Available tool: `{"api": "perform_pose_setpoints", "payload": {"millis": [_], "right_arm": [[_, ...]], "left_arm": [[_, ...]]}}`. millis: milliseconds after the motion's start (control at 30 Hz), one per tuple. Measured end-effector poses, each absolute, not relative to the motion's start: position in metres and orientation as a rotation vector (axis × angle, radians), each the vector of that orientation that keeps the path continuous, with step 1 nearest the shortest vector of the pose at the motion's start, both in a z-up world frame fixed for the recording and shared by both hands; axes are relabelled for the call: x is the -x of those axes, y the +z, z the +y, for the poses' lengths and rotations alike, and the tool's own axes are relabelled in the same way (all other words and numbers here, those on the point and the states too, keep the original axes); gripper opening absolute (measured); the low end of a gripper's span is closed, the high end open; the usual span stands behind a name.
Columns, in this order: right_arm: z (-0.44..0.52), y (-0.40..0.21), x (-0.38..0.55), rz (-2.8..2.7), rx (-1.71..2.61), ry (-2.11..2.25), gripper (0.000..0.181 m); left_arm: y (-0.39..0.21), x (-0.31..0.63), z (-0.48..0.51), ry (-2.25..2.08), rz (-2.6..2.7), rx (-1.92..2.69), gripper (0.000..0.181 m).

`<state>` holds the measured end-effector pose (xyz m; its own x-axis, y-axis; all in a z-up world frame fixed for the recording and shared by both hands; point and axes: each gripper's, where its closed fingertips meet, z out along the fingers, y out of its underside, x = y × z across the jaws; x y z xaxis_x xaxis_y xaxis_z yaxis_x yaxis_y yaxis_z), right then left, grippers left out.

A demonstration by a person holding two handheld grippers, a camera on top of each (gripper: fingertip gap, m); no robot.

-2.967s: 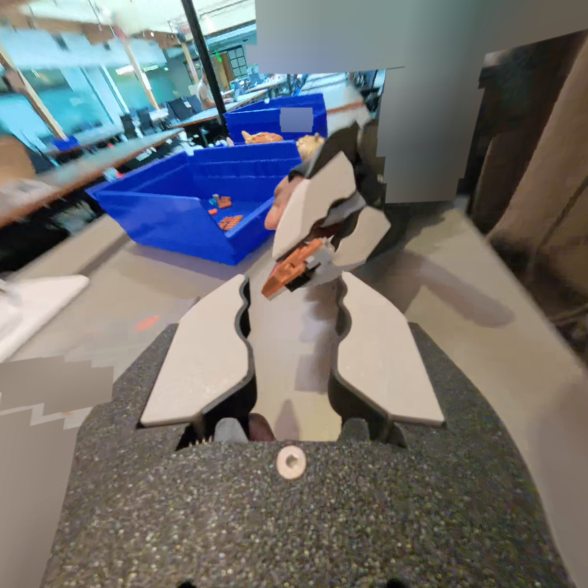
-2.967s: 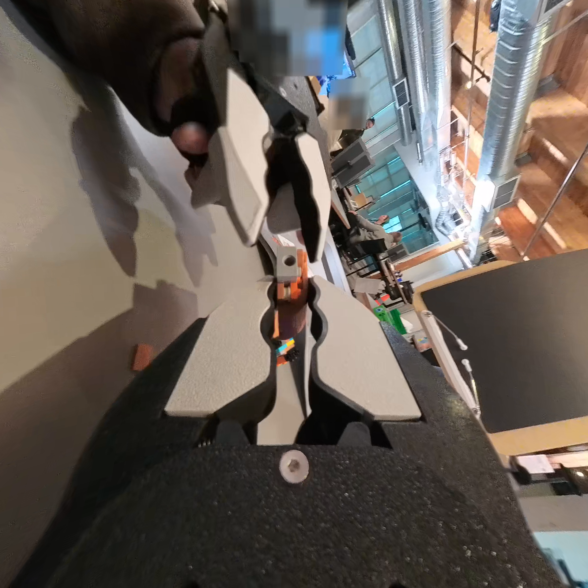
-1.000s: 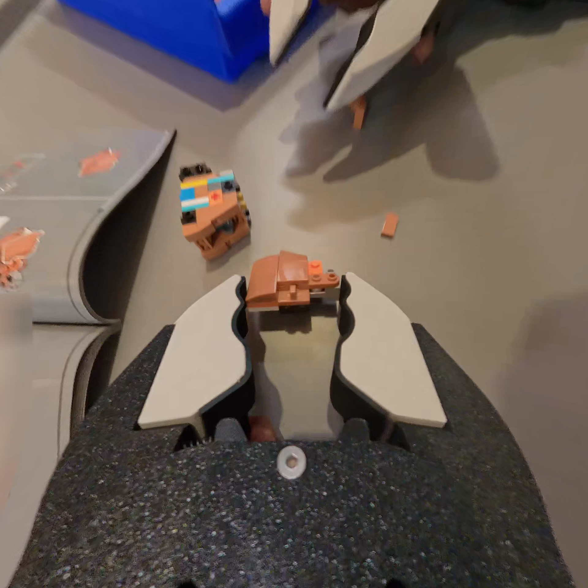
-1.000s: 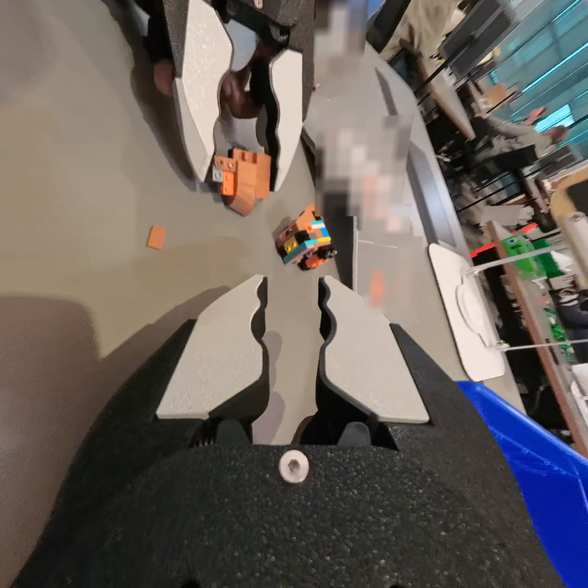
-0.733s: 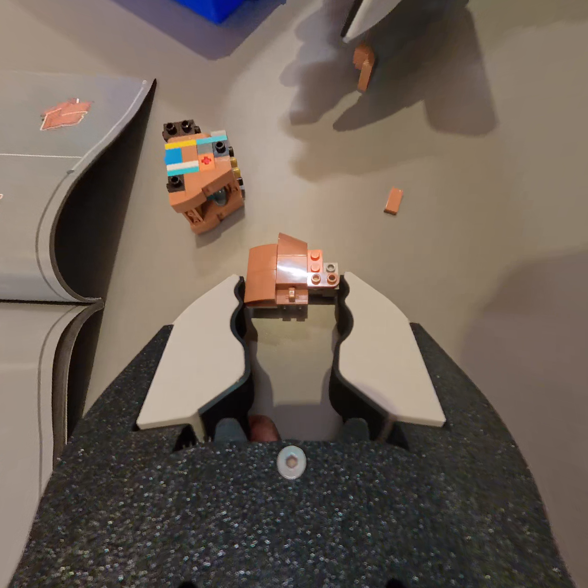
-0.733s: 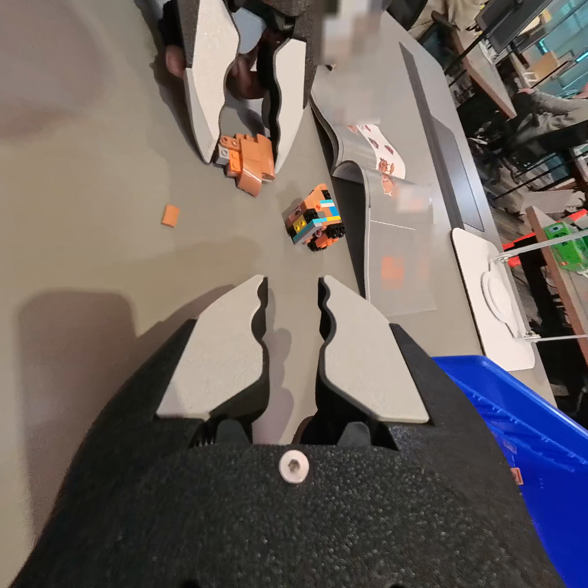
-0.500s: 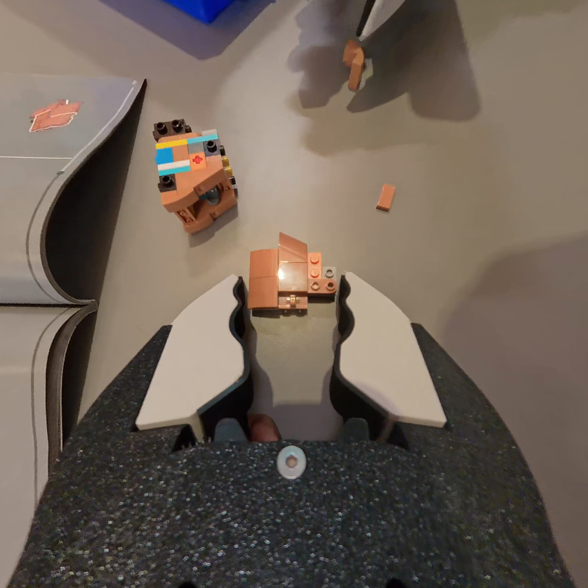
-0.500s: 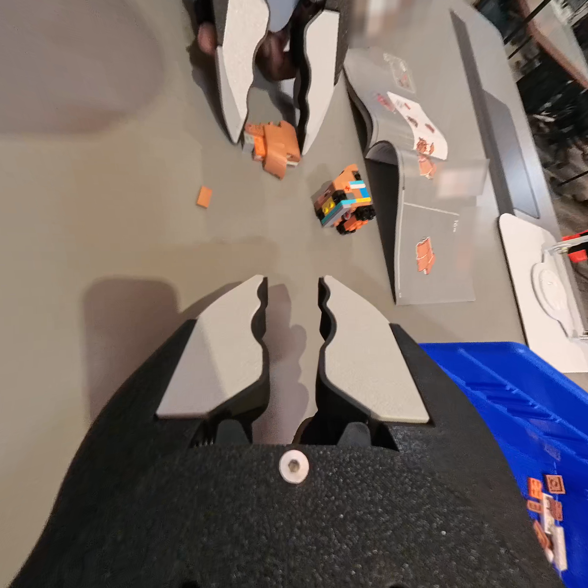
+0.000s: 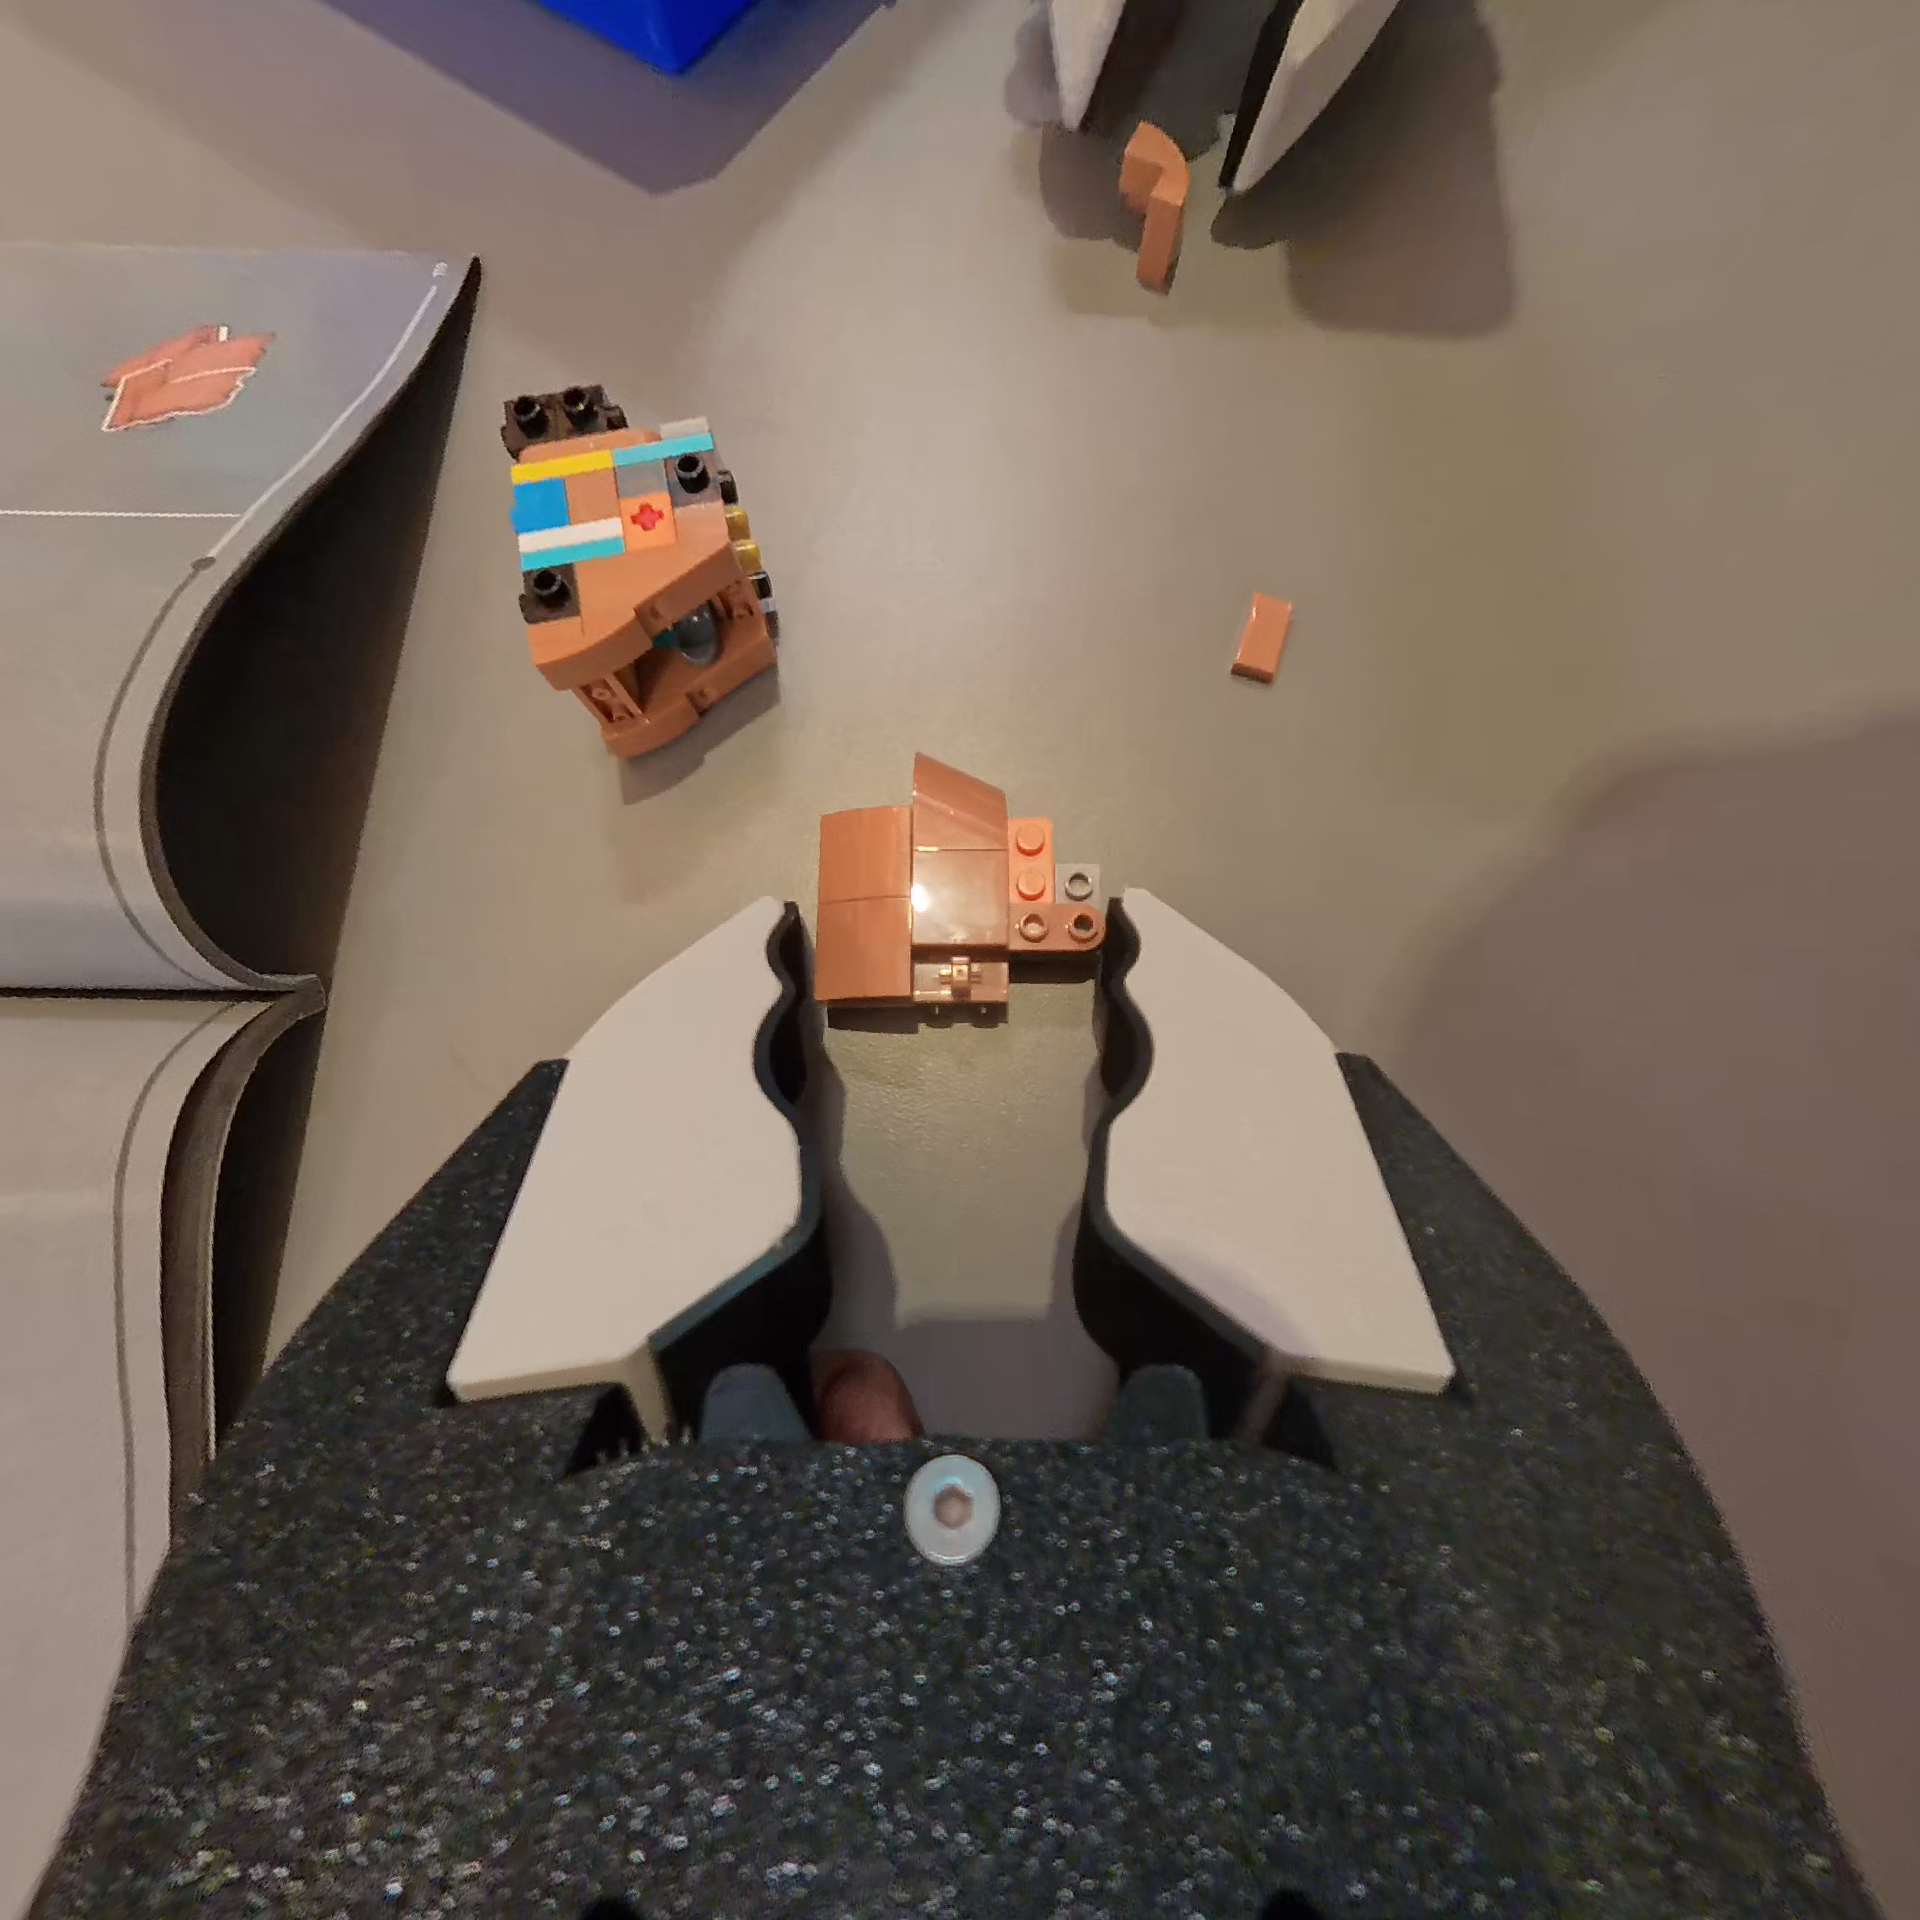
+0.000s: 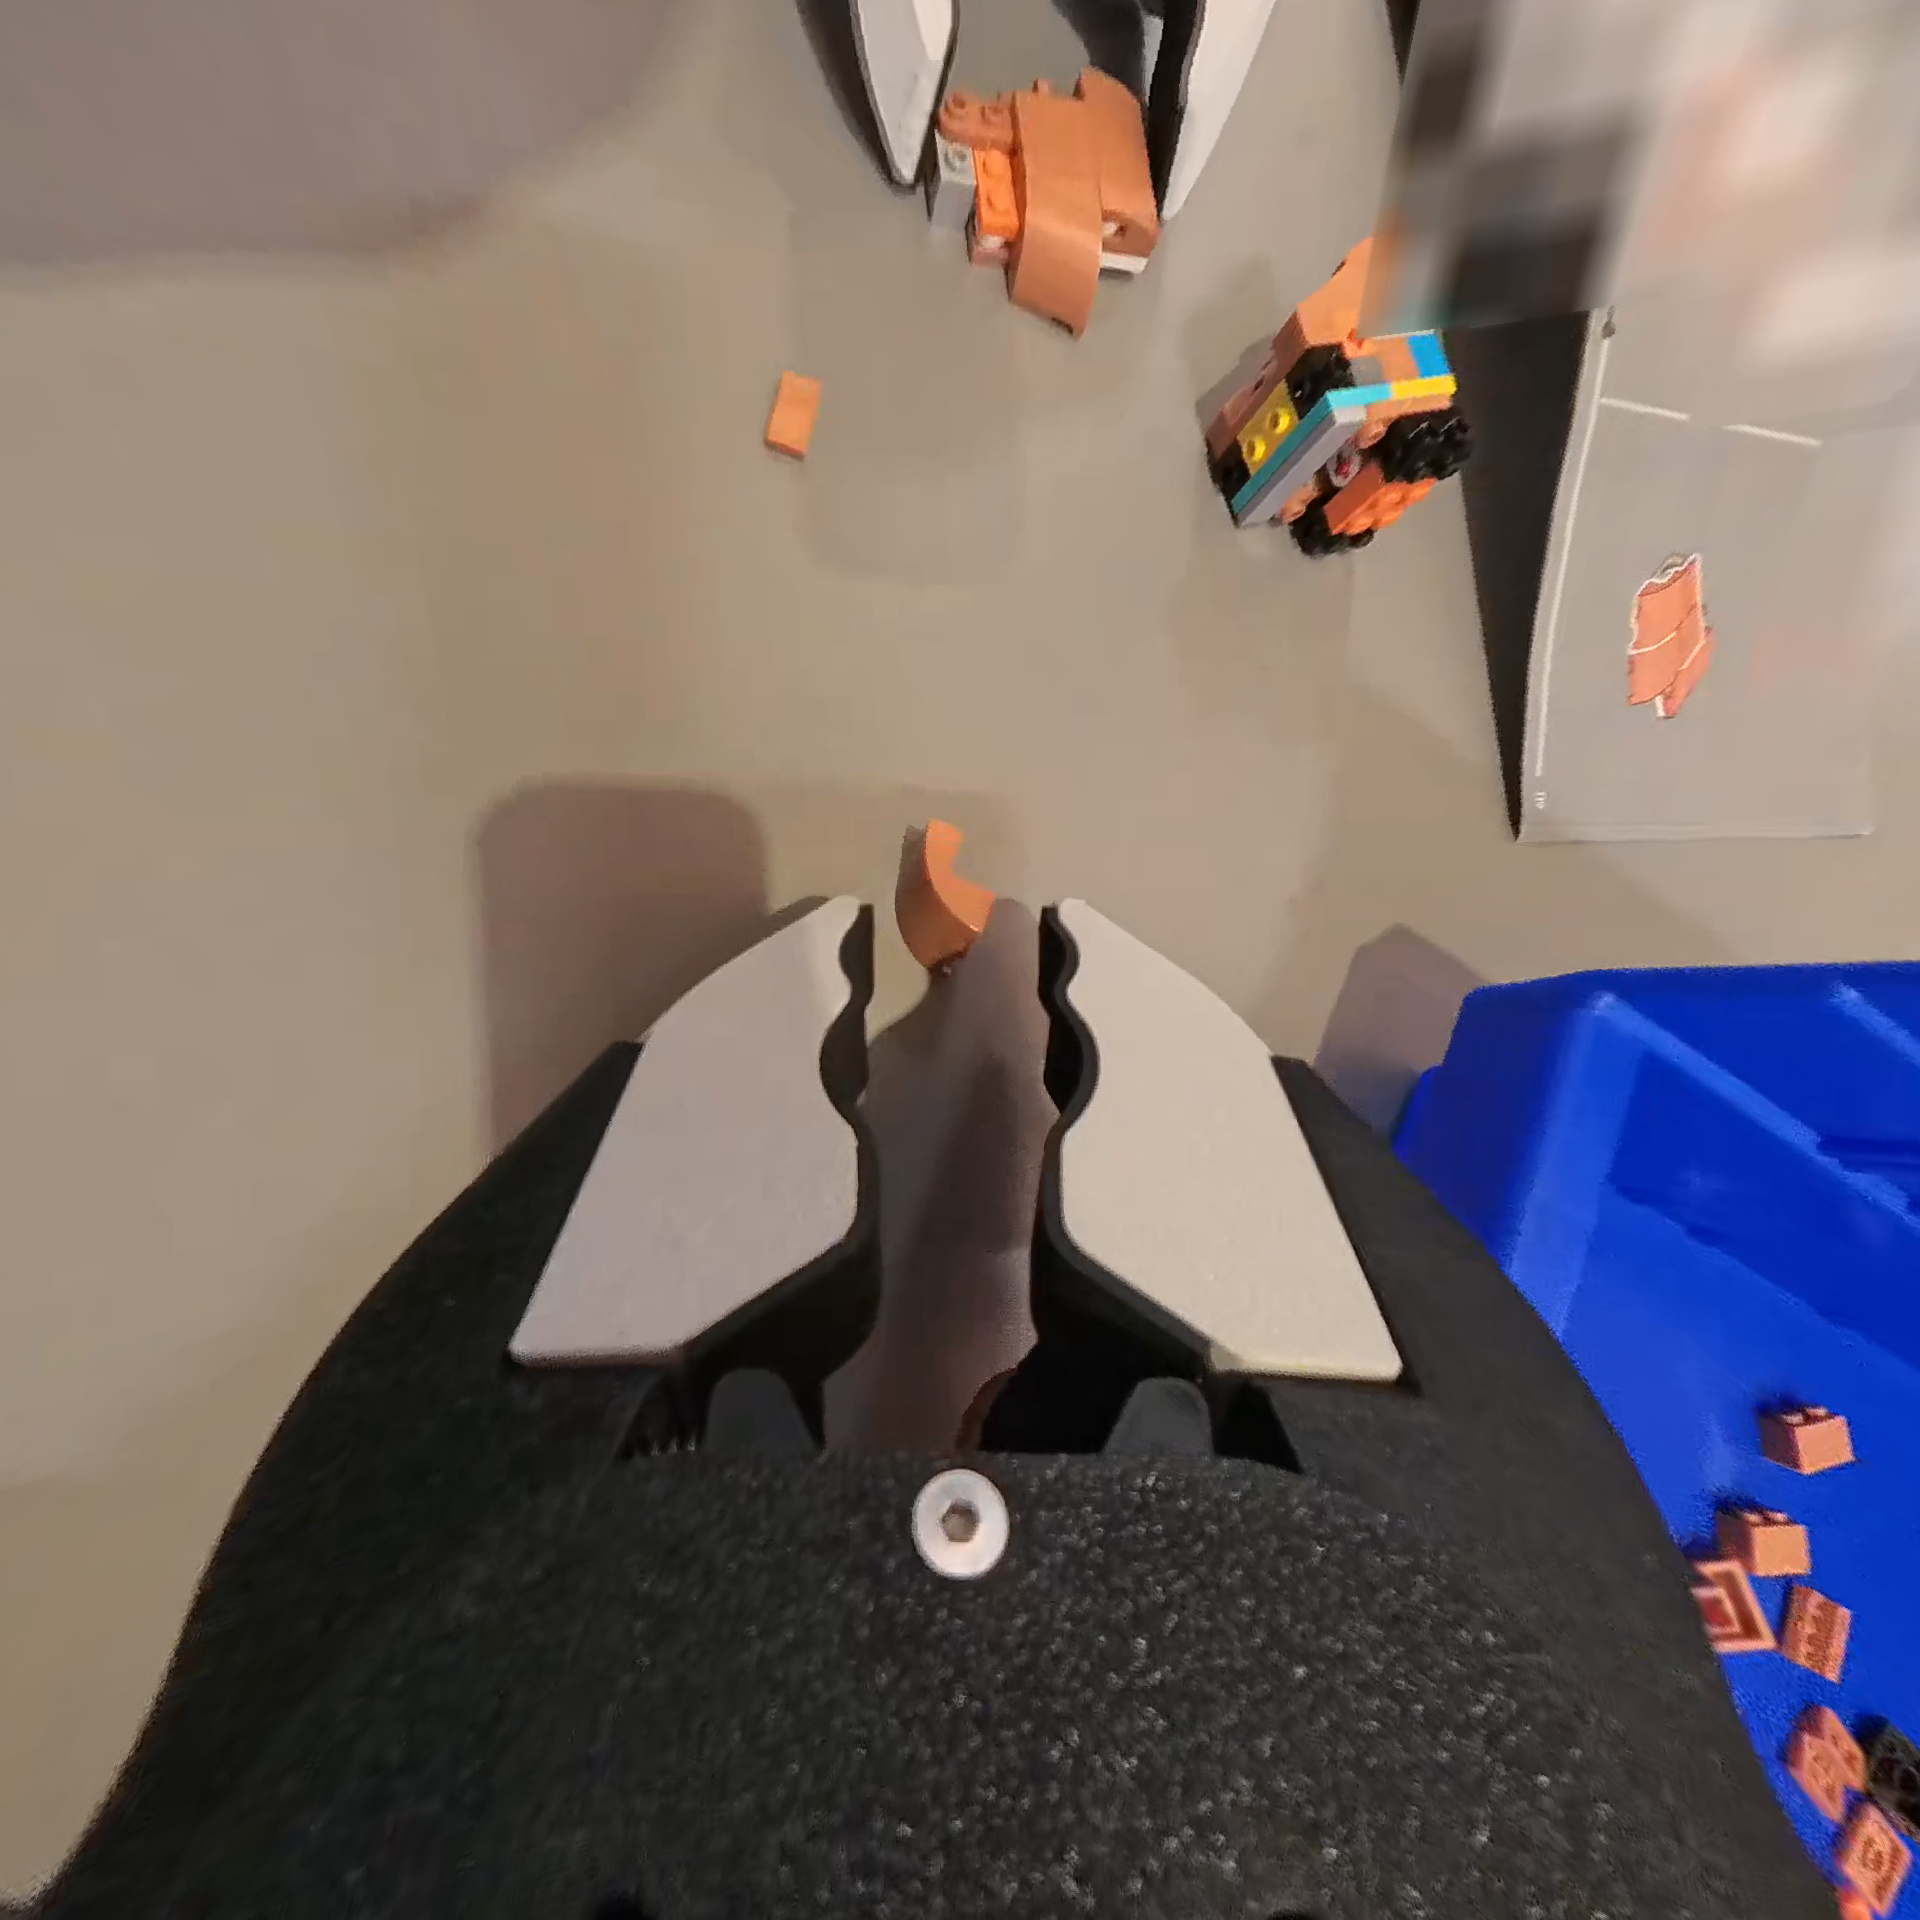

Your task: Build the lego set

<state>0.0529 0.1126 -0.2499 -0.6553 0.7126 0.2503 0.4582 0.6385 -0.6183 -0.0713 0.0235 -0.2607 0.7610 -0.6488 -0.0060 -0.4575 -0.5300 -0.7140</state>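
My left gripper (image 9: 951,914) is open, and a brown brick sub-assembly (image 9: 925,894) lies on the table between its fingertips. It also shows at the top of the right wrist view (image 10: 1060,197). My right gripper (image 10: 951,914) is open, with a curved brown piece (image 10: 935,904) standing on the table between its tips. That piece shows at the top of the left wrist view (image 9: 1155,197). A multi-coloured brick build (image 9: 623,582) lies on its side to the left of the sub-assembly. A small brown tile (image 9: 1262,636) lies loose on the table.
An open instruction booklet (image 9: 156,623) lies at the left in the left wrist view. A blue bin (image 10: 1662,1195) holding several loose brown bricks stands right beside my right gripper. The grey table (image 10: 416,623) lies between the two grippers. The tips of one gripper are about 15 centimetres away from the tips of the other. The small brown tile (image 9: 1262,636) lies around 6 centimetres away from my left fingertips. It is also in sight in the right wrist view (image 10: 789,402).
The sub-assembly, held in the air 3 s ago, now rests on the table at my left fingertips. My right gripper has pulled back toward the blue bin, and the curved piece now shows between its tips.
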Motion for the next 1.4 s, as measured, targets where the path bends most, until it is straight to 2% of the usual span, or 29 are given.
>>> {"api": "perform_pose_setpoints", "payload": {"millis": [133, 333, 1000, 1400], "right_arm": [[0.111, -0.256, -0.052, -2.396, 0.946, 0.709, 0.030], [0.108, -0.258, -0.049, -2.392, 1.000, 0.747, 0.017], [0.075, -0.242, -0.030, -2.303, 1.073, 1.033, 0.014], [0.075, -0.247, -0.025, -2.290, 1.107, 1.031, 0.014]], "left_arm": [[-0.261, 0.070, 0.025, -0.337, 0.818, 2.225, 0.055], [-0.260, 0.067, 0.025, -0.341, 0.824, 2.222, 0.053], [-0.259, 0.060, 0.026, -0.331, 0.849, 2.196, 0.053], [-0.259, 0.060, 0.026, -0.338, 0.852, 2.197, 0.053]]}}
